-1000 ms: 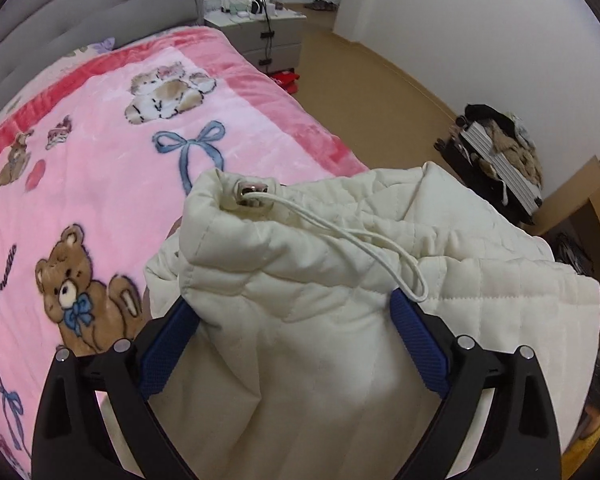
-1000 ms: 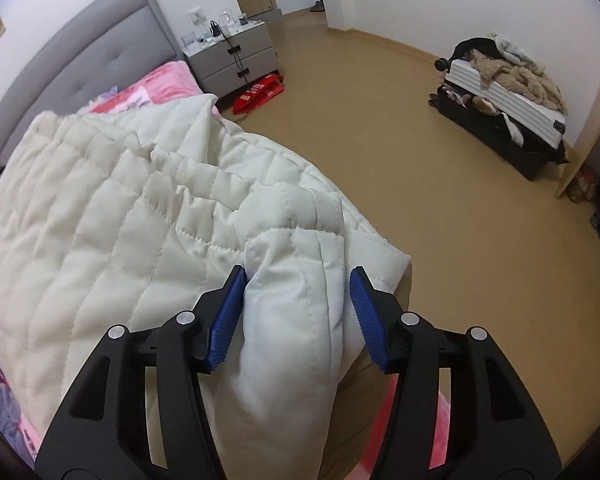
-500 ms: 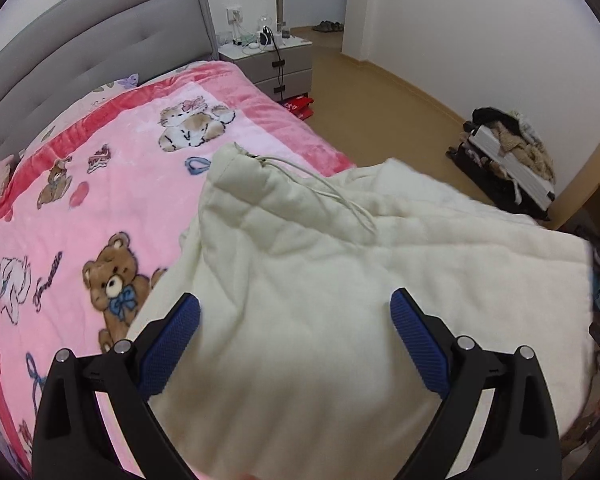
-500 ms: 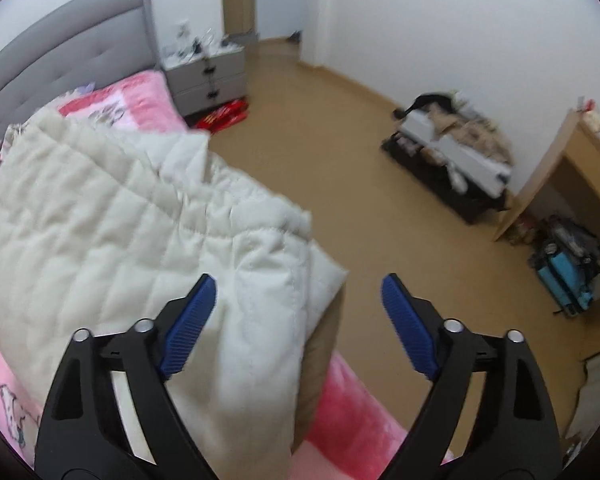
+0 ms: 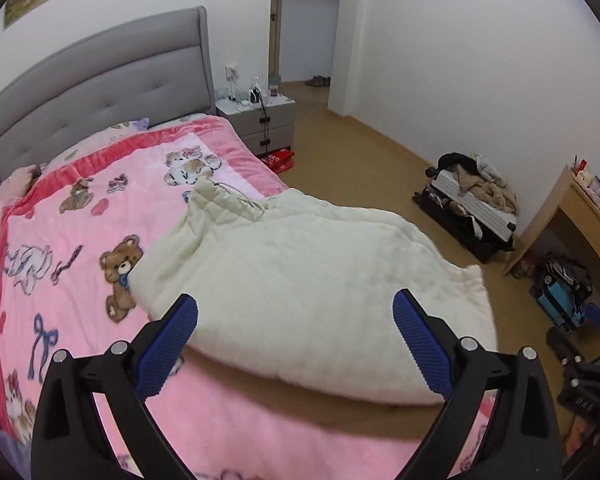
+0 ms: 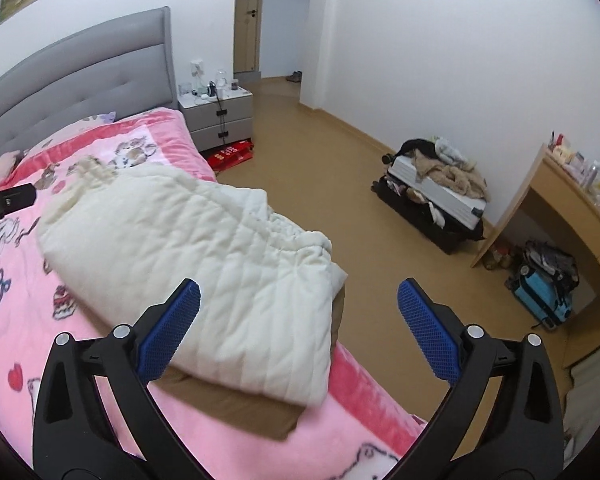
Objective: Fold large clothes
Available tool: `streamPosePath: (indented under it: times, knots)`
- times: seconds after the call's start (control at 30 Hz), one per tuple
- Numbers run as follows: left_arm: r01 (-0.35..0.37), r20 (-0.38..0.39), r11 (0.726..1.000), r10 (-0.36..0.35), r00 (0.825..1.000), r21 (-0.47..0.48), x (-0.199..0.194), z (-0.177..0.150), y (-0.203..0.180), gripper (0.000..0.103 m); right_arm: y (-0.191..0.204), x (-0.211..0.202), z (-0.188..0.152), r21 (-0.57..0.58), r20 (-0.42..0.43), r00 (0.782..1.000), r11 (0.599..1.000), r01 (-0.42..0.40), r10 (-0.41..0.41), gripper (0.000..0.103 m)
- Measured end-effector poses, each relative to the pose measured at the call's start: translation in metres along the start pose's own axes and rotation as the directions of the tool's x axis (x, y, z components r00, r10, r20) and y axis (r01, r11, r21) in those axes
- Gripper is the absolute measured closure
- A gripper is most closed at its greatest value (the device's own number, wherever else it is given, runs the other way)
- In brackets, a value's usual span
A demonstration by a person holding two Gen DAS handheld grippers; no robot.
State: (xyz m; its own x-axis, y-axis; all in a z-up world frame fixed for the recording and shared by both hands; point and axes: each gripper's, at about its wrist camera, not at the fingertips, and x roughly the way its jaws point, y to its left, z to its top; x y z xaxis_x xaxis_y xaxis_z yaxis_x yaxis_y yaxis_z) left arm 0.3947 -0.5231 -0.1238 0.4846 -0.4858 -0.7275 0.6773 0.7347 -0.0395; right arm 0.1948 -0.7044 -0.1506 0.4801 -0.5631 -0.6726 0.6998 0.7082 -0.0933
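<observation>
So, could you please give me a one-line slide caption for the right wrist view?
Right gripper opening, nothing between its jaws, above the folded cream quilted coat lying on the pink bear-print blanket.

Cream quilting on teddy-bear pink

A cream quilted coat (image 5: 300,264) lay over a brown layer on the pink blanket (image 5: 80,240) printed with bears, blue bows and red hearts; beyond the coat stood a grey headboard (image 5: 100,80), and beside that a grey nightstand (image 5: 260,120).

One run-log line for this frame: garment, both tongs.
coat: folded on bed | left tongs: open, empty | right tongs: opening, empty
</observation>
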Motion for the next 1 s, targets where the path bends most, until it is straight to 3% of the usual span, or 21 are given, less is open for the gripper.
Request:
streamPosePath:
  times: [0.23,0.4,0.63,1.0]
  knots:
    - [-0.047,-0.009,0.999,0.047,0.999,-0.006,-0.051,-0.028,-0.014,0.006,0.013,-0.046,-0.016,-0.047,0.011,1.000,0.999,-0.001,0.002,0.008]
    - [-0.035,0.010,0.999,0.035,0.999,-0.010,-0.066,-0.032,-0.017,0.006,0.011,-0.065,-0.018,-0.042,0.040,0.999,0.999,-0.005,0.007,0.008]
    - [-0.045,0.062,0.997,0.041,0.997,0.055,-0.075,-0.022,-0.037,0.006,0.007,-0.076,-0.017,-0.024,0.057,0.998,1.000,0.010,-0.009,0.008]
    - [-0.012,0.030,0.998,0.010,1.000,0.067,-0.071,-0.019,-0.042,0.006,0.004,-0.078,-0.013,-0.009,0.063,0.998,1.000,0.013,-0.013,0.008]
